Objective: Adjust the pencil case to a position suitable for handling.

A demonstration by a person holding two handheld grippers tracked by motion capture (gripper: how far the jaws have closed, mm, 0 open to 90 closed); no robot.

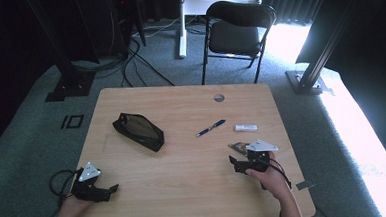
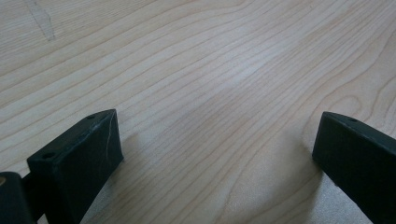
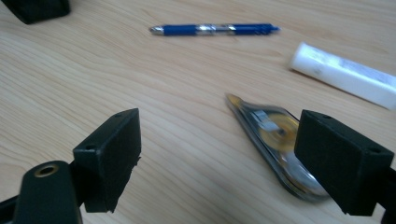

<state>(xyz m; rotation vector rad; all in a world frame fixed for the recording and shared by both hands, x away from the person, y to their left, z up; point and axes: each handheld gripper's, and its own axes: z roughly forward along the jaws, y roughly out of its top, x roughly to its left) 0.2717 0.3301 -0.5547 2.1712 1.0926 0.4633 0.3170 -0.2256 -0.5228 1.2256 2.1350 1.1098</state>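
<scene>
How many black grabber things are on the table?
2. The left gripper is near the table's front left corner, jaws wide open over bare wood. The right gripper is at front right, open beside the correction tape dispenser.

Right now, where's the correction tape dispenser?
In the right gripper view, the correction tape dispenser lies on the table beside the open right gripper, nearer than the blue pen.

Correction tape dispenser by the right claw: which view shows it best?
The right gripper view: the correction tape dispenser lies close up, its clear shell and yellow reels plain, partly behind one jaw of the open right claw. The high view gives a small brownish sliver beside that claw.
</scene>
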